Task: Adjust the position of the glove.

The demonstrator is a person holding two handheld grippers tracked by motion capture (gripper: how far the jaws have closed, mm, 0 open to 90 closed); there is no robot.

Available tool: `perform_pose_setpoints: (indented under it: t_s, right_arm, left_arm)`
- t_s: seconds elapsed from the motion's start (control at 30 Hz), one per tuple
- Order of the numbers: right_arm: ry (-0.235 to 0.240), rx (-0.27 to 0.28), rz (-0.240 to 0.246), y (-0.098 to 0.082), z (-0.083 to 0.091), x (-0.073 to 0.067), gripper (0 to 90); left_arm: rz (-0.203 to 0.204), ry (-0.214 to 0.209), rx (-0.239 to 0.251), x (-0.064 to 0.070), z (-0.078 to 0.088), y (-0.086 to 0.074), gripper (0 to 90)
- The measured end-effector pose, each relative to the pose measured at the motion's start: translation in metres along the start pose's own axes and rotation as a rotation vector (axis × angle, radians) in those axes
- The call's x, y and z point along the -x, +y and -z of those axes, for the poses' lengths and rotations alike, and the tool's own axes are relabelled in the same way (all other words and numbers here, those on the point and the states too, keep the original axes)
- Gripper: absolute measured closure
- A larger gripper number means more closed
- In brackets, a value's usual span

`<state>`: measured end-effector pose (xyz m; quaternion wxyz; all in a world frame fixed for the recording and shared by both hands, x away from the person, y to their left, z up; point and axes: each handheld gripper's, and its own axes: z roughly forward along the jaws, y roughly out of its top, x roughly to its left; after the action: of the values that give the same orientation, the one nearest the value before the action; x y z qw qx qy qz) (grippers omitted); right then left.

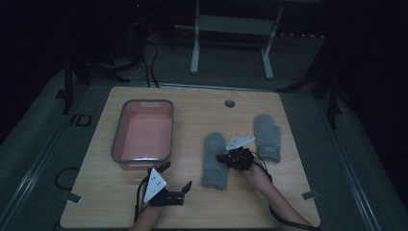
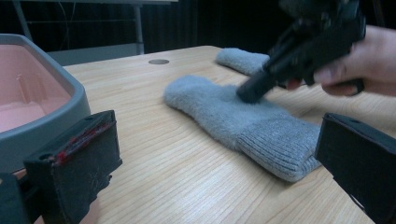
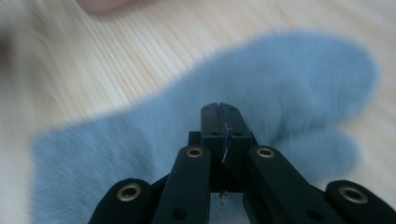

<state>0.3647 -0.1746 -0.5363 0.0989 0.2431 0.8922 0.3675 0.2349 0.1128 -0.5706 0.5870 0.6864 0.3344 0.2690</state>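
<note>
The right tool (image 1: 225, 157), jaws pressed together and empty, is hovering over the near mitten (image 1: 214, 161), which is lying lengthwise on the counter (image 1: 192, 202), cuff toward the person, with the spread left tool (image 1: 175, 177) farther off.

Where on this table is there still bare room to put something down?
Bare wood lies along the table's far edge beyond the pink bin, in the strip between bin and near mitten, and at the near right corner. It is crowded where the right gripper meets that mitten, with the second mitten close beside.
</note>
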Motion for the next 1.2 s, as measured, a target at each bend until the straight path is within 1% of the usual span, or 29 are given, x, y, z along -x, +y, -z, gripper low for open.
perform_pose_setpoints:
  t_s: [0.07, 0.1, 0.13, 0.17, 0.2, 0.23, 0.27, 0.33, 0.37, 0.4, 0.47, 0.53, 0.63, 0.67, 0.7, 0.73, 0.8, 0.83, 0.87, 0.93, 0.97, 1.0, 1.03, 1.1, 1.13, 1.17, 1.2]
  right_arm:
    - [0.000, -0.017, 0.005, -0.007, -0.004, 0.001, 90.0]
    - [0.006, -0.010, -0.008, -0.009, -0.004, 0.006, 90.0]
    - [0.006, -0.010, -0.008, -0.009, -0.004, 0.006, 90.0]
    - [-0.011, -0.012, -0.005, -0.009, -0.004, 0.008, 90.0]
    - [-0.027, -0.015, 0.010, -0.009, -0.005, 0.010, 90.0]
    - [-0.016, -0.015, 0.027, -0.007, -0.007, 0.013, 90.0]
    - [-0.014, -0.014, 0.022, -0.006, -0.007, 0.015, 90.0]
    - [-0.019, -0.012, 0.030, -0.005, -0.009, 0.017, 90.0]
    - [-0.013, -0.011, 0.047, -0.004, -0.010, 0.018, 90.0]
    - [0.026, -0.007, 0.048, 0.000, -0.015, 0.028, 90.0]
    - [0.025, -0.008, 0.042, 0.001, -0.016, 0.030, 90.0]
    - [0.025, -0.011, 0.045, 0.004, -0.018, 0.032, 90.0]
    - [0.025, -0.008, 0.038, 0.006, -0.019, 0.032, 90.0]
    - [0.031, -0.003, 0.032, 0.006, -0.019, 0.032, 89.9]
    - [0.034, 0.012, 0.020, 0.006, -0.015, 0.032, 87.1]
    - [0.034, 0.012, 0.020, 0.006, -0.015, 0.032, 87.1]
    - [0.032, 0.032, 0.020, 0.007, -0.007, 0.031, 79.8]
    - [0.027, 0.052, 0.018, 0.008, 0.003, 0.030, 67.9]
    - [0.027, 0.052, 0.018, 0.008, 0.003, 0.030, 67.9]
    - [-0.001, 0.068, 0.015, 0.008, 0.014, 0.031, 52.4]
    - [-0.010, 0.081, 0.009, 0.008, 0.020, 0.032, 48.5]
    - [-0.035, 0.094, -0.005, 0.006, 0.027, 0.035, 41.6]
    - [-0.055, 0.105, -0.015, 0.005, 0.032, 0.038, 36.2]
    - [-0.091, 0.135, -0.053, 0.002, 0.044, 0.045, 26.3]
    - [-0.120, 0.142, -0.073, 0.000, 0.049, 0.049, 21.5]
    - [-0.162, 0.149, -0.084, -0.001, 0.054, 0.052, 16.5]
    - [-0.195, 0.163, -0.094, -0.004, 0.059, 0.056, 15.2]
  left_arm:
    - [0.000, 0.000, 0.000, 0.000, 0.000, 0.000, 0.4]
    - [-0.001, 0.000, 0.000, 0.000, 0.000, 0.000, 0.4]
    - [-0.001, 0.001, -0.001, 0.000, 0.000, 0.000, 0.4]
    - [-0.001, 0.001, -0.002, 0.000, 0.000, 0.000, 0.4]
    - [-0.001, 0.001, -0.002, 0.000, 0.000, 0.000, 0.4]
    - [0.000, 0.001, -0.001, 0.000, 0.000, 0.000, 0.4]
    - [0.000, 0.001, -0.002, 0.000, 0.000, 0.000, 0.3]
    - [0.000, 0.001, -0.001, 0.000, 0.000, 0.000, 0.4]
    - [0.001, 0.001, -0.002, 0.000, 0.000, 0.000, 0.4]
    - [0.001, 0.001, -0.002, 0.000, 0.000, 0.000, 0.4]
    - [0.001, 0.001, -0.002, 0.000, 0.000, 0.000, 0.4]
    - [0.000, 0.000, -0.002, 0.000, 0.000, 0.000, 0.4]
    - [0.001, 0.000, -0.001, 0.000, 0.000, 0.000, 0.4]
    - [0.001, 0.000, -0.001, 0.000, 0.000, 0.000, 0.4]
    - [0.000, 0.000, -0.001, 0.000, 0.000, 0.000, 0.4]
    - [-0.001, -0.001, -0.002, 0.000, 0.000, 0.000, 0.4]
    - [0.000, 0.000, -0.001, 0.000, 0.000, 0.000, 0.4]
    - [0.001, -0.001, -0.001, 0.000, 0.000, 0.000, 0.4]
    - [0.001, -0.001, -0.001, 0.000, 0.000, 0.000, 0.4]
    - [0.001, 0.000, -0.001, 0.000, 0.000, 0.000, 0.3]
    - [0.000, 0.000, -0.001, 0.000, 0.000, 0.000, 0.4]
    - [-0.001, 0.000, -0.002, 0.000, 0.000, 0.000, 0.3]
    - [-0.001, 0.000, -0.002, 0.000, 0.000, 0.000, 0.4]
    - [-0.001, 0.001, -0.002, 0.000, 0.000, 0.000, 0.4]
    - [-0.001, 0.001, -0.002, 0.000, 0.000, 0.000, 0.4]
    - [0.001, 0.001, -0.002, 0.000, 0.000, 0.000, 0.4]
    - [0.001, 0.001, -0.002, 0.000, 0.000, 0.000, 0.4]
